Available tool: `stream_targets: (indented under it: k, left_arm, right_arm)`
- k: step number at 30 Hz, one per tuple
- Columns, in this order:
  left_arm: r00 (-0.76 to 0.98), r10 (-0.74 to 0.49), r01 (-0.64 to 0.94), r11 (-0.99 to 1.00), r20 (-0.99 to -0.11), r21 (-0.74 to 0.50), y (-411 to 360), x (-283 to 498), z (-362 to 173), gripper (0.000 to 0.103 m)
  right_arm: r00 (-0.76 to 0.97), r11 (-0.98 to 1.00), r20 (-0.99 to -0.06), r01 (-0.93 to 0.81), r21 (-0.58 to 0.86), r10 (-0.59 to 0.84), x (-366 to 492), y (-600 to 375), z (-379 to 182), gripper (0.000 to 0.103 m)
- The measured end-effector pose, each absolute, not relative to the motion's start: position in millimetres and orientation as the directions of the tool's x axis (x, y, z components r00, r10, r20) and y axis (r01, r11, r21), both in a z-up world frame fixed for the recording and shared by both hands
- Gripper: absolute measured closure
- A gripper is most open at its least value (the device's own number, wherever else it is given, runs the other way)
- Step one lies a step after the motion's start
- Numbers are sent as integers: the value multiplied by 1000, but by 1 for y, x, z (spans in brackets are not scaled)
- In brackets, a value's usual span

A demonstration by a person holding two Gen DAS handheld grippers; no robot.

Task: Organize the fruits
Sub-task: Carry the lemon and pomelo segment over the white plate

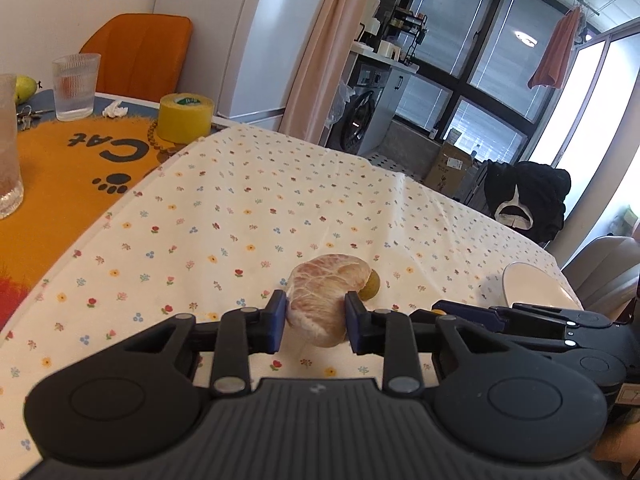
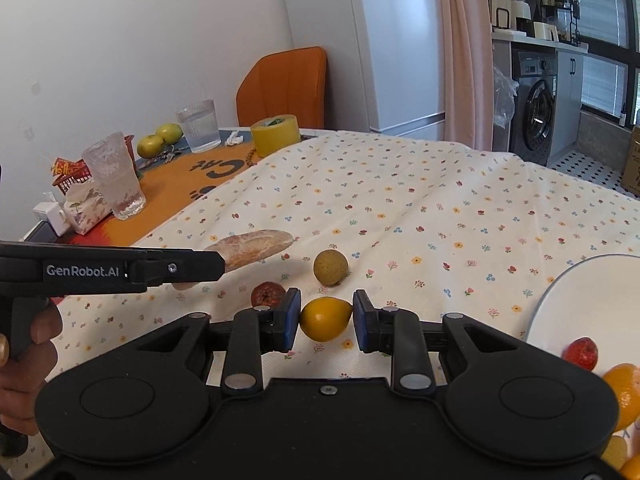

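Note:
My left gripper [image 1: 316, 320] is shut on a peeled pink pomelo segment [image 1: 320, 300], held above the floral tablecloth. The right wrist view shows that segment [image 2: 256, 246] sticking out past the left gripper [image 2: 218, 266]. My right gripper [image 2: 326, 320] is shut on a yellow lemon-like fruit [image 2: 326, 318]. On the cloth just beyond it lie a small red fruit [image 2: 266, 294] and a round green-brown fruit [image 2: 330, 267], which also peeks out behind the pomelo [image 1: 372, 286]. To the right, a white plate [image 2: 580, 300] holds a red fruit [image 2: 580, 354] and oranges [image 2: 624, 392].
On the orange cat mat at the far left stand two glasses [image 2: 116, 176] [image 2: 199, 126], a yellow tape roll [image 2: 276, 130], two green pears [image 2: 158, 140], a tissue box [image 2: 86, 210] and a red basket [image 2: 70, 172]. An orange chair [image 2: 282, 88] stands behind the table.

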State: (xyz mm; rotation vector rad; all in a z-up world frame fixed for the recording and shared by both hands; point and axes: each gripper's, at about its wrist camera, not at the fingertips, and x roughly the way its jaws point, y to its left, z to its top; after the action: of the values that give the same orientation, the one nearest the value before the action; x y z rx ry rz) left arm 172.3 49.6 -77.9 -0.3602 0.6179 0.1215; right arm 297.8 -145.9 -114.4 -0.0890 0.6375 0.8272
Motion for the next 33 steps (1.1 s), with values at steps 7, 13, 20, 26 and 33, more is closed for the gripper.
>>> stream_targets:
  k: [7,13,20,26,33]
  left_arm:
    - [828,-2,-194,937,-561,-291,39,168,-67,74]
    - [839,-27,-157,945,-544,-288,23,171,-59,74]
    - [848,-70,-103,950,-525,-293,-4,179,-55,74]
    - [846,-109,-60,953,-523,-296,-26,188,-56,74]
    - [838,-147,-16,956,-526,-292,-49,199,-58,74]
  right_arm:
    - [533,702,-540,-694,161,651,293,-162,-105,77]
    - [570,729,-523,-666,159,634,292,-184,-98,77]
    - [612,767,-510,-621,162,604,293,-215,-93,77]
    - [651,801,-501,-576,163,570,296,-246,-91,77]
    - [690,835,-491,-524,169,532,299,-278,-92,77]
